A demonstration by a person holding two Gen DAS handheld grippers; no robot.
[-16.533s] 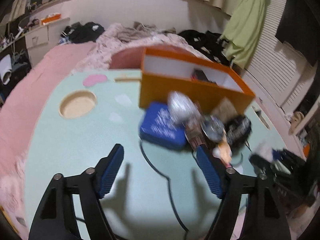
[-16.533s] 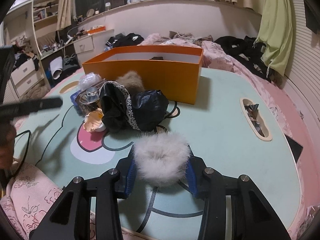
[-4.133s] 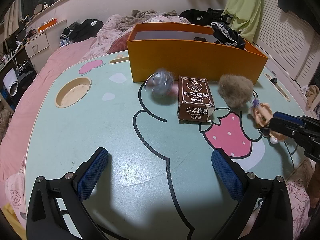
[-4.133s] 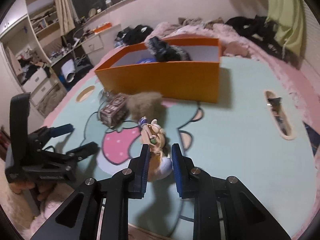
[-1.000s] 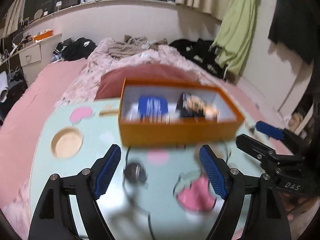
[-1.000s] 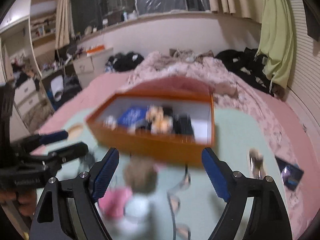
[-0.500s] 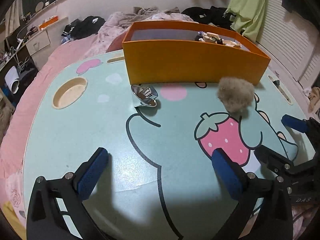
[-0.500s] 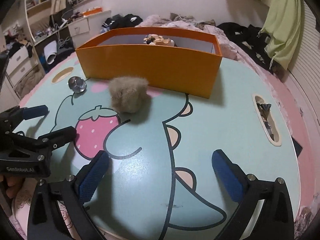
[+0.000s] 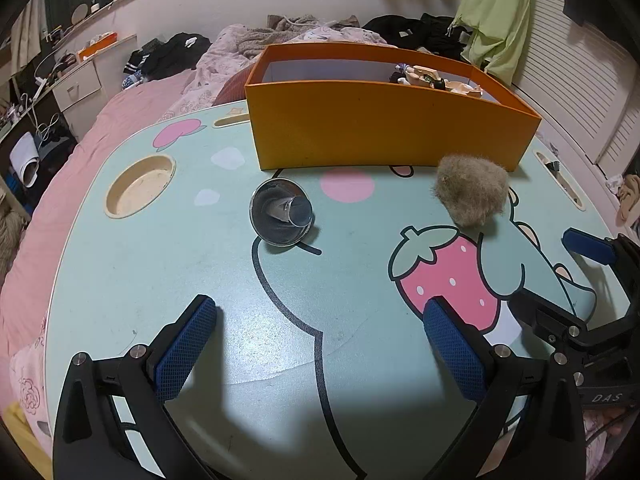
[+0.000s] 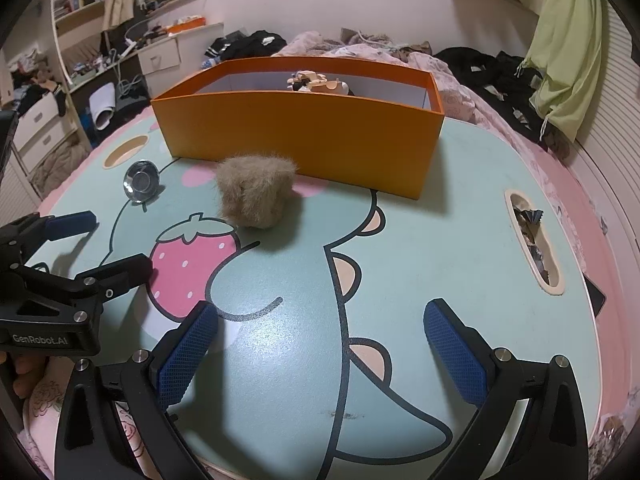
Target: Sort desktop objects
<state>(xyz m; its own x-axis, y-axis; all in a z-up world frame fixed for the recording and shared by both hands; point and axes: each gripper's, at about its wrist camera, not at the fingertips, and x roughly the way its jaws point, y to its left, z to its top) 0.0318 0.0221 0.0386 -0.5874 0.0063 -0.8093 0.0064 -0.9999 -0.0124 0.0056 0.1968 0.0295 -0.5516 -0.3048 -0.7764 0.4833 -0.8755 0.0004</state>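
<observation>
Hovering low over the near edge of the table [image 9: 120,264], the left gripper [image 9: 320,344] and the right gripper [image 10: 320,340] both stand with jaws spread as wide as they go and nothing between the blue pads, which reads as a ready stance before choosing what to pick next. Side by side, each sees the other at the edge of its own view, so neither blocks the other's reach forward. Ahead of the left gripper and slightly to its left lies a small shiny metal dish [image 9: 281,216], tipped on the printed surface, alone and apart from everything else. Ahead of the right gripper and off to its left sits a tan fluffy ball [image 10: 256,190], resting just short of the box wall. Each loose item thus lies nearer one gripper, suggesting a natural split of work. Farthest away stands the orange box [image 9: 384,128], open-topped, with a pale figurine [image 9: 430,76] poking above its rim, so it seems to be the sorting bin, placed centrally where both grippers can drop things in.
</observation>
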